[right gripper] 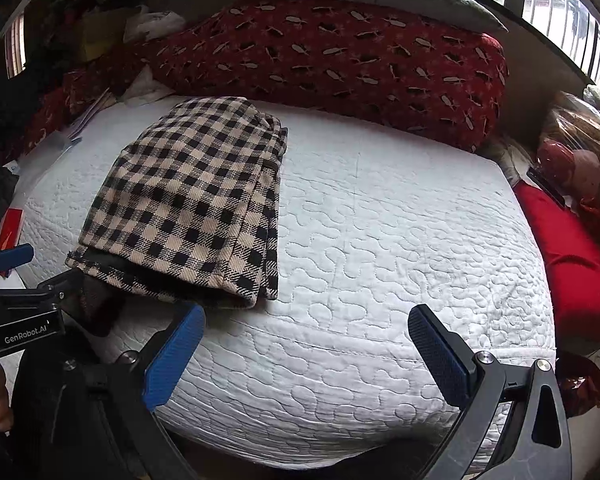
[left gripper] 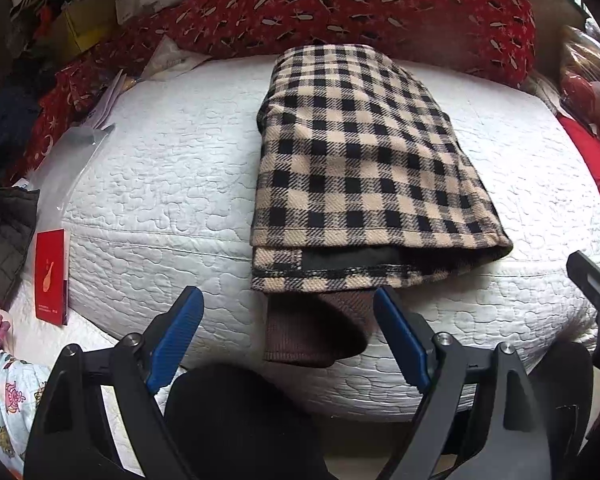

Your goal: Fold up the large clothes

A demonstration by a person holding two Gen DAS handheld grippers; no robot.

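A beige and black checked garment (left gripper: 360, 168) lies folded into a thick rectangle on the white quilted mattress (left gripper: 160, 168). A brown ribbed cuff (left gripper: 316, 332) sticks out from under its near edge, over the mattress front. My left gripper (left gripper: 288, 300) is open and empty, its jaws either side of that cuff, just short of the garment. In the right wrist view the garment (right gripper: 196, 200) lies left of centre. My right gripper (right gripper: 306, 320) is open and empty over bare mattress (right gripper: 400, 220), right of the garment's near corner.
A long red patterned pillow (left gripper: 360, 4) runs along the back of the bed. A red booklet (left gripper: 52, 276) and a clear plastic bag (left gripper: 66, 168) lie at the left edge. Red cushion (right gripper: 572, 260) and clutter sit at the right.
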